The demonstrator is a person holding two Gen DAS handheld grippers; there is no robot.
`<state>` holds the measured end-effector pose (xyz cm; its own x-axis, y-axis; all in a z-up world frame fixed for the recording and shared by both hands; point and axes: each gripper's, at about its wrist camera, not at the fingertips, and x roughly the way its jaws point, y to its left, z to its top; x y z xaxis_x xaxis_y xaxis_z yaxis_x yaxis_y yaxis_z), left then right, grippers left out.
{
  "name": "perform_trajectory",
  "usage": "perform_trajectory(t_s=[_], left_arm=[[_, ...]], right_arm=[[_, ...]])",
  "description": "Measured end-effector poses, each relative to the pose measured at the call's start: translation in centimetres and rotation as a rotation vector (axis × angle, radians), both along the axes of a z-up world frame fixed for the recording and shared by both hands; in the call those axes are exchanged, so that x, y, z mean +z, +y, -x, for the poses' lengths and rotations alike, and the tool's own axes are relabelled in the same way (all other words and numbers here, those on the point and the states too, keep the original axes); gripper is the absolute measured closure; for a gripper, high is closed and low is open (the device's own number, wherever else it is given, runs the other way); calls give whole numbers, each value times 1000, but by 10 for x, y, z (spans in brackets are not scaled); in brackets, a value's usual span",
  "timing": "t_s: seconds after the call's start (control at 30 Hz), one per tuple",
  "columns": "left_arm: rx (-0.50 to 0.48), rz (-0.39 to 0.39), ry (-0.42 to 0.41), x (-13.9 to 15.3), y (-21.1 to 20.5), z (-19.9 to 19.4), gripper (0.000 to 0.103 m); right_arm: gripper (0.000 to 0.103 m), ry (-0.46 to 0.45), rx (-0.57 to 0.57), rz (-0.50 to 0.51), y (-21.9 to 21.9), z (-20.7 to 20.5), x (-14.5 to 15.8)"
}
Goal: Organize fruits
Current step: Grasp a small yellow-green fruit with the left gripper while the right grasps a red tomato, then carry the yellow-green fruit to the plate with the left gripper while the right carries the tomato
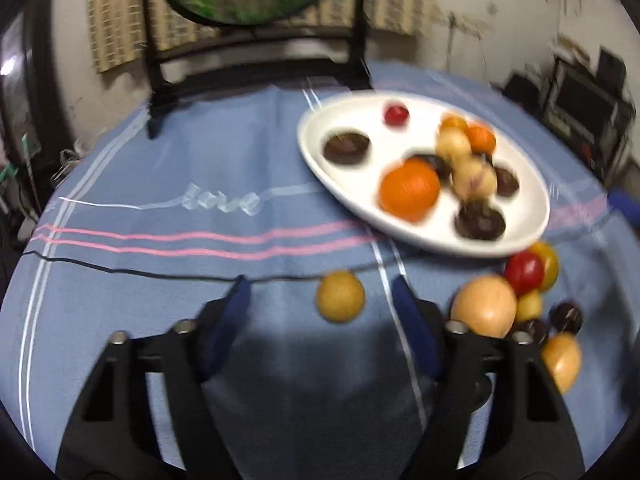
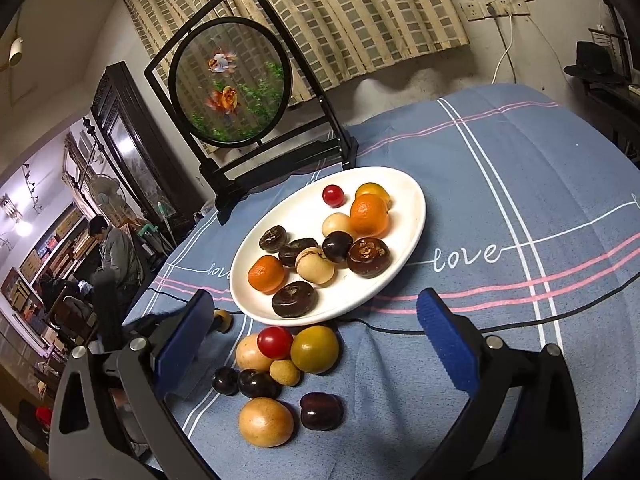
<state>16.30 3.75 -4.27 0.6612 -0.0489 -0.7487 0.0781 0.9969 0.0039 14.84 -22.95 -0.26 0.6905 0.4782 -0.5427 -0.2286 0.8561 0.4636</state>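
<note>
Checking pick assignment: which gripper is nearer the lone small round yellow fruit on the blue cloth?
Left. The left gripper has its open tips bracketing the yellow fruit. The right gripper faces the loose pile, the fruit past its left finger.

Blue tablecloth (image 2: 500, 184) carries a white plate (image 2: 408, 216), loose fruits (image 2: 314, 348) and a framed screen (image 2: 230, 84).

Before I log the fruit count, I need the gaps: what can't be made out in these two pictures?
- Left wrist view: motion blur smears the fruits on the white plate, so the piled ones cannot be counted.
- Left wrist view: the right finger hides part of the loose pile; its fruits overlap.
- Right wrist view: the left finger covers half of a small yellow fruit.
</note>
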Motion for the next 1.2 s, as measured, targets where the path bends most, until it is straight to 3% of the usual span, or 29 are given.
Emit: perform_trajectory(t_s=[0.03, 0.27, 0.47, 0.63, 0.77, 0.87, 1.0, 1.1, 1.2], left_arm=[[-9, 4, 13, -2, -1, -2, 51], [-16, 23, 42, -7, 0, -6, 55], [-12, 28, 44, -8, -1, -11, 53], [-10, 48, 45, -8, 1, -19, 53], [-13, 45, 48, -8, -1, -19, 53], [-17, 32, 49, -8, -4, -19, 53], [-19, 33, 48, -8, -4, -19, 53], [-24, 34, 46, -8, -5, -19, 54], [-35, 55, 38, -7, -5, -18, 74]], right_arm=[[1, 0, 1, -1, 0, 0, 0], [1, -6, 55, 40, 15, 1, -4], [2, -82, 164, 261, 60, 14, -9], [27, -119, 229, 424, 97, 18, -22], [38, -88, 253, 495, 114, 5, -38], [45, -95, 256, 521, 119, 1, -41], [70, -81, 276, 509, 122, -5, -44], [72, -76, 276, 509, 123, -6, -45], [74, -78, 267, 496, 120, -4, -42]])
